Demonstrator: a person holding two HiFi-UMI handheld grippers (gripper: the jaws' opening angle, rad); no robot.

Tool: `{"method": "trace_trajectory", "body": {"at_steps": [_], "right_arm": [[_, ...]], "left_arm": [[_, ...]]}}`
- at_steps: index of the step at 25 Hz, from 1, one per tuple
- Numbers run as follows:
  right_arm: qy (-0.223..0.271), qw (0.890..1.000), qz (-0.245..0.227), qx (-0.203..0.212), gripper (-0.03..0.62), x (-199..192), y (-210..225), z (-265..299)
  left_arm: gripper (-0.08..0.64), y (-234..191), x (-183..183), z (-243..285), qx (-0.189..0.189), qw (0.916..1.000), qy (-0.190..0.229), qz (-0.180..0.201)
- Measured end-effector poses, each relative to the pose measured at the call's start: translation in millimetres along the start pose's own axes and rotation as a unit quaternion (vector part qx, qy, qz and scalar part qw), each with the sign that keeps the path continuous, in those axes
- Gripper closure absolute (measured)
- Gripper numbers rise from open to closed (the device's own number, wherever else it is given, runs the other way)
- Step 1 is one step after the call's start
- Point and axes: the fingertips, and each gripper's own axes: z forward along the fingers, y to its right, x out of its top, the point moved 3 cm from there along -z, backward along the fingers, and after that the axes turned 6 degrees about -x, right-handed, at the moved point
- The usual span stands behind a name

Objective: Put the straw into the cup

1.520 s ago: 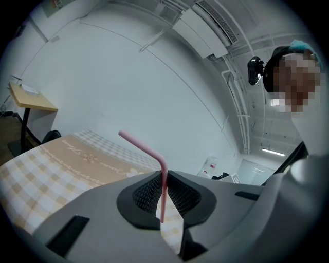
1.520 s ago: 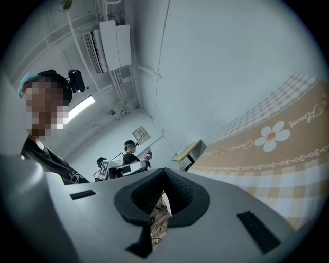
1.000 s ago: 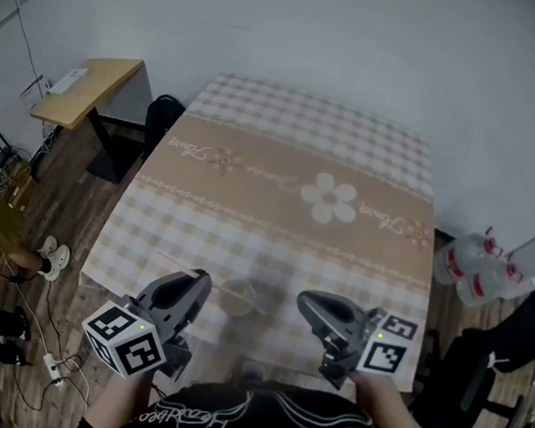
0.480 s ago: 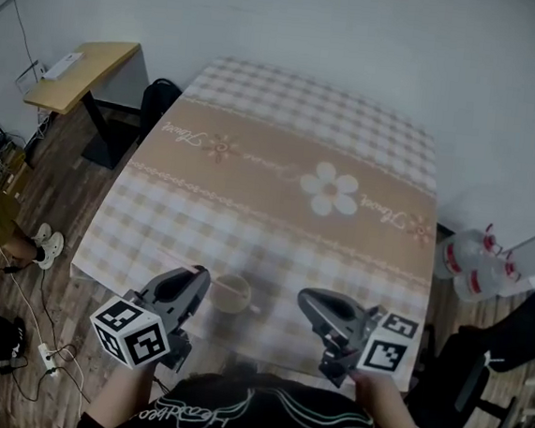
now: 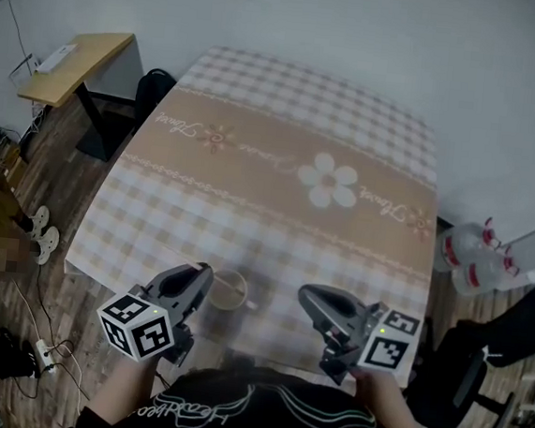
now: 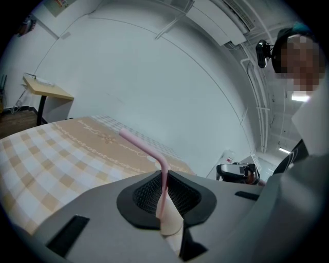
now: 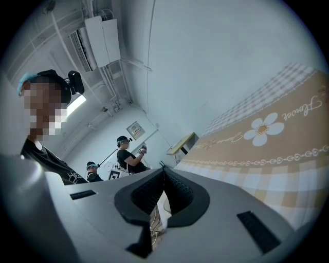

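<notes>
The checked cloth point(image 5: 202, 211) on the table carries a beige band with a white flower point(image 5: 332, 183) and cursive script on either side of it; the letters are too small to read, and so is the white script on the person's black shirt point(image 5: 220, 415).

The left gripper point(image 5: 202, 274) is clamped on a pink bendy straw point(image 6: 164, 177); the straw stands upright between the pads, and its bent top leans away over the table. The right gripper point(image 5: 307, 297) has its jaws pressed together with nothing between them.

The cup point(image 5: 229, 291) stands close to the table's near edge, between the two grippers and just beside the left gripper's tip; the head view does not show the straw clearly enough to place it against the cup's rim.

Beyond the cup the cloth lies bare to the far edge. Off the table's left corner stands a wooden desk point(image 5: 75, 60); water bottles point(image 5: 475, 261) and a black chair point(image 5: 494, 357) stand near its right side.
</notes>
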Motion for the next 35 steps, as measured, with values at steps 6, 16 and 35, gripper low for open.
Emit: {"method": "trace_trajectory", "body": {"at_steps": [6,16,35], "right_arm": [[-0.005,1.000,0.003,0.003,0.580,-4,3,2],[-0.009,1.000,0.010,0.010,0.580,-7,14,7],[0.000,1.000,0.003,0.031,0.580,-5,0,23]], "left_arm": [[0.532,-8,-15,6,0.007,0.9999,-0.010,-0.011],[0.532,-14,-19,12,-0.001,0.9998,-0.014,-0.017],[0.419,-29,-41,-6,0.017,0.9959,-0.082,-0.036]]}}
